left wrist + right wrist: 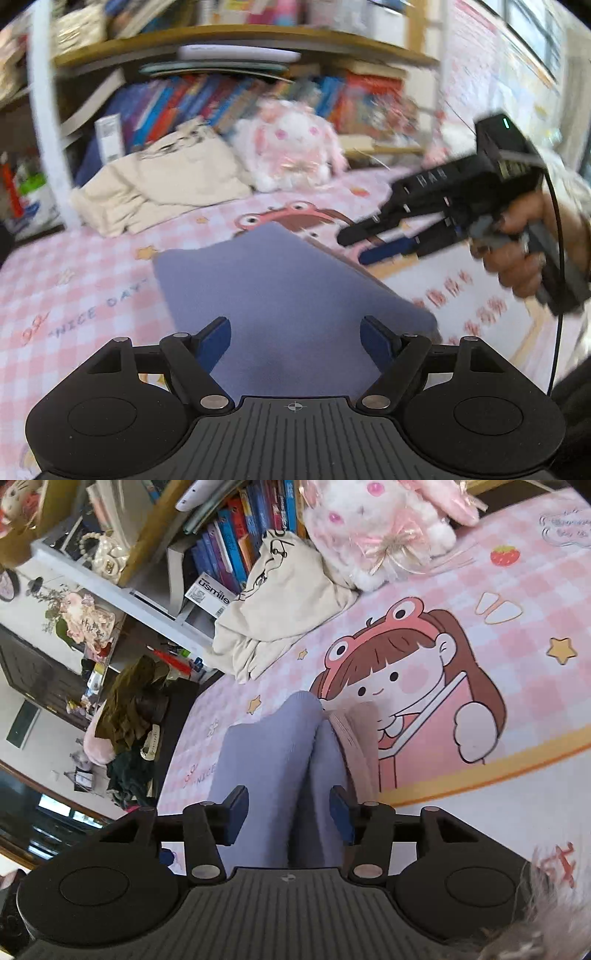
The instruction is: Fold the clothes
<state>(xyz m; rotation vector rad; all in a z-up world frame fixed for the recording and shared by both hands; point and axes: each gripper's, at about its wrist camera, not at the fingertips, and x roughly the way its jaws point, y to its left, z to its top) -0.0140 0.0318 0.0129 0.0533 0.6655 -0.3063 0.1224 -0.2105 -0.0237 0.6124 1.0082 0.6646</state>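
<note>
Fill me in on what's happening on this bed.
A person with a handheld gripper in each hand is folding a lavender garment on the pink checked sheet. The left gripper hovers open over it. The right gripper straddles its bunched fold, also open. A cream garment lies crumpled beside a plush bunny.

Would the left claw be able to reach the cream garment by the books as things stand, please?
Probably yes: the left claw is open and holds nothing, and only the flat purple garment and bare pink mat lie before the cream garment.
</note>
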